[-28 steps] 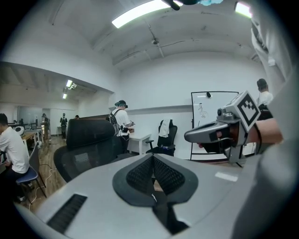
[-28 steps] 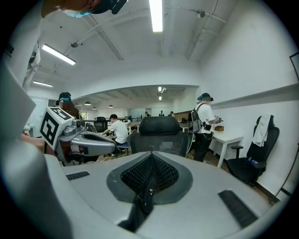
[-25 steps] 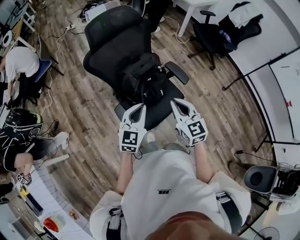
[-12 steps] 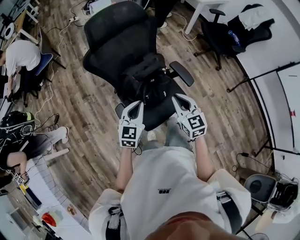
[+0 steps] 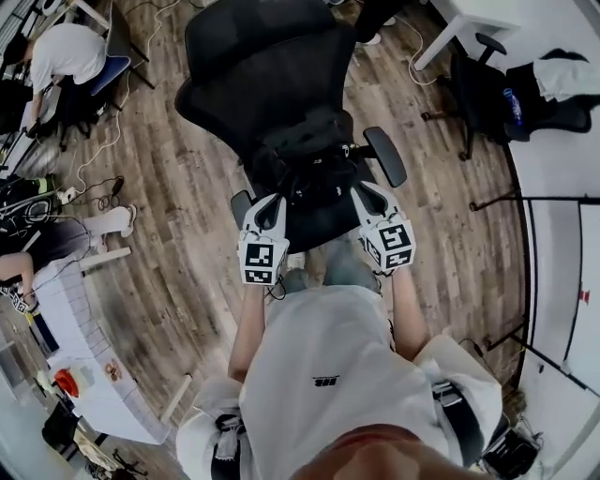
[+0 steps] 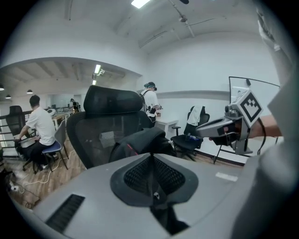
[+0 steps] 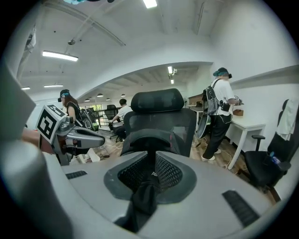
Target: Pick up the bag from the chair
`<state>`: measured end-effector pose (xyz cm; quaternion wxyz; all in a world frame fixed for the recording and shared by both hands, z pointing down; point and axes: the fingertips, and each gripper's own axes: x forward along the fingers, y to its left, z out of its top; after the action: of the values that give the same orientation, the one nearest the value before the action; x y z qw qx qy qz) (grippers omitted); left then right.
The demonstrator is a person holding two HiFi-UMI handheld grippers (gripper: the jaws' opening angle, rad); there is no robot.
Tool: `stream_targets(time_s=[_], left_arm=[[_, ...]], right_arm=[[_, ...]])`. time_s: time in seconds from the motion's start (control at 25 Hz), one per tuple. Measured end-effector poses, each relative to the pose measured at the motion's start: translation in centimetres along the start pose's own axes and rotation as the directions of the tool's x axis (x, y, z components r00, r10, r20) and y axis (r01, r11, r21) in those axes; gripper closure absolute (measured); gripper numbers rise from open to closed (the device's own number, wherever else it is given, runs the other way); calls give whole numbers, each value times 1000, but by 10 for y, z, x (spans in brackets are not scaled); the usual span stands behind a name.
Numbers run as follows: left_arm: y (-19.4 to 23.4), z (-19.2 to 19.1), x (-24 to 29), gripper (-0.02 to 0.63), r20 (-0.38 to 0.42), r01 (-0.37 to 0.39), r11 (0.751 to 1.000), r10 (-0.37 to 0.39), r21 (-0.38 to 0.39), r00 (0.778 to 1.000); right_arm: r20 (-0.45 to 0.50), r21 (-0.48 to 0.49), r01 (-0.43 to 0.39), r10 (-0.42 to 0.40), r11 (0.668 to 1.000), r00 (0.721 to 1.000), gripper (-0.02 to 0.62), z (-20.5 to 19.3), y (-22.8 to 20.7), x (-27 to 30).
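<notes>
A black bag [image 5: 309, 169] sits slumped on the seat of a black mesh office chair [image 5: 262, 66]. Both grippers hover at the seat's front edge, one on each side of the bag. My left gripper [image 5: 269, 199] is shut, its pads meeting in a line, and holds nothing. My right gripper [image 5: 367, 190] is open by a narrow slit, close to the bag's right side. The left gripper view shows the bag [image 6: 140, 142] just beyond the jaws [image 6: 150, 161]. Through the slit [image 7: 152, 170] in the right gripper view, the bag [image 7: 149, 140] shows. A dark shape low in that slit is unclear.
The chair's armrest [image 5: 386, 155] juts out right of the bag. Another black chair [image 5: 506, 89] and a white table [image 5: 459, 14] stand at the far right. People sit at the left [image 5: 61, 52], with cables on the wooden floor. A standing person [image 7: 222, 112] wears a backpack.
The person has stepped closer to the chair. Both grippers now reach the seat's front edge beside the bag, where earlier they hung short of it.
</notes>
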<state>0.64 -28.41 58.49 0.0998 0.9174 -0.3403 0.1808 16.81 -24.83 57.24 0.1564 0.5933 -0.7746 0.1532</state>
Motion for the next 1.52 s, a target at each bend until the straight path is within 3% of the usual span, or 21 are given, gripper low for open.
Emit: stream_targets(time_s=[0.36, 0.8, 1.04, 1.4, 1.52], left_arm=[[20, -28, 38, 586, -83, -157, 985, 151, -71, 985], [43, -58, 69, 471, -176, -293, 949, 270, -120, 947], [47, -72, 79, 440, -213, -322, 936, 288, -144, 934], [53, -91, 99, 423, -240, -346, 926, 305, -151, 922], [56, -94, 103, 422, -250, -362, 918, 317, -162, 915]], right_arm=[[-81, -55, -103, 99, 993, 992, 522, -22, -43, 50], [-172, -129, -193, 170, 973, 970, 444, -49, -77, 97], [-219, -157, -236, 199, 959, 955, 393, -69, -84, 120], [-239, -174, -314, 269, 933, 933, 371, -77, -78, 137], [-271, -186, -315, 259, 931, 927, 371, -86, -80, 140]])
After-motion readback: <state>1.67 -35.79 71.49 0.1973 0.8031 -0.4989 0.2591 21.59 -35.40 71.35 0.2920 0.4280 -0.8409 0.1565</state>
